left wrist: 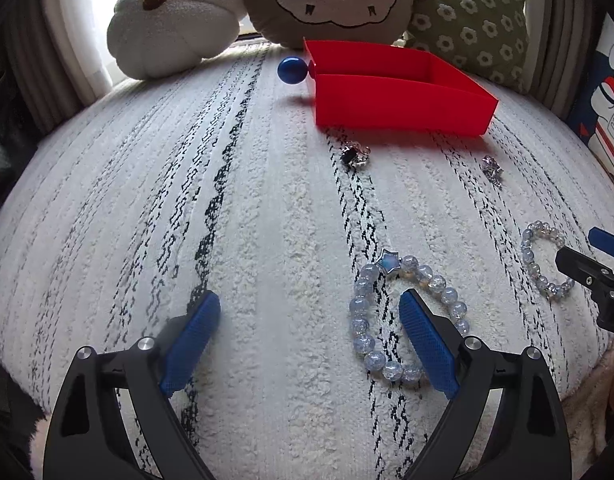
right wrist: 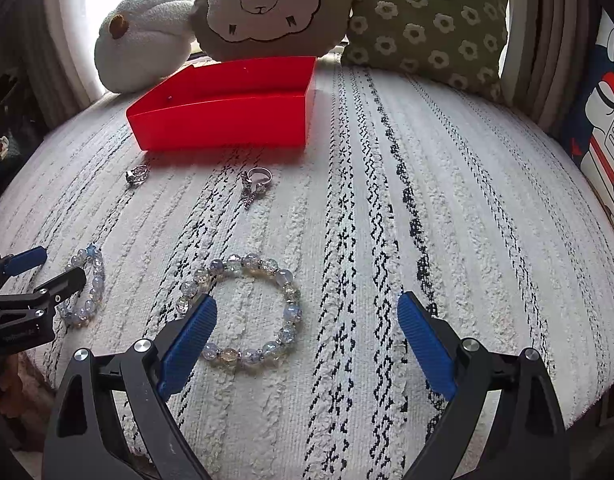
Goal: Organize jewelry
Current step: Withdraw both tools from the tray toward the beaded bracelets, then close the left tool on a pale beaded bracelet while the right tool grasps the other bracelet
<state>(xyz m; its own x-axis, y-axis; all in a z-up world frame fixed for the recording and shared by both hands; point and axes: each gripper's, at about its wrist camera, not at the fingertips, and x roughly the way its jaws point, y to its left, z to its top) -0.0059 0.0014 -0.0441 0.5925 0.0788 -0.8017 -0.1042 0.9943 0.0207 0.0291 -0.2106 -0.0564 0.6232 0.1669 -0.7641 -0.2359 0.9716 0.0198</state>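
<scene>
Presently we list: left gripper (left wrist: 309, 314) wide over star bracelet (left wrist: 407, 316), right gripper (right wrist: 307, 314) wide over plain bracelet (right wrist: 243, 308), two rings (right wrist: 257, 182), red tray (right wrist: 223, 120).

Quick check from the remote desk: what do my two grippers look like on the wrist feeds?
The left gripper and the right gripper look alike: matte black, angular plastic finger arms with triangular cut-outs, round silver pivot pins, and blue ribbed pads on the inner faces. Small silver screws show on the black body. No cables or sleeves are visible.
</scene>
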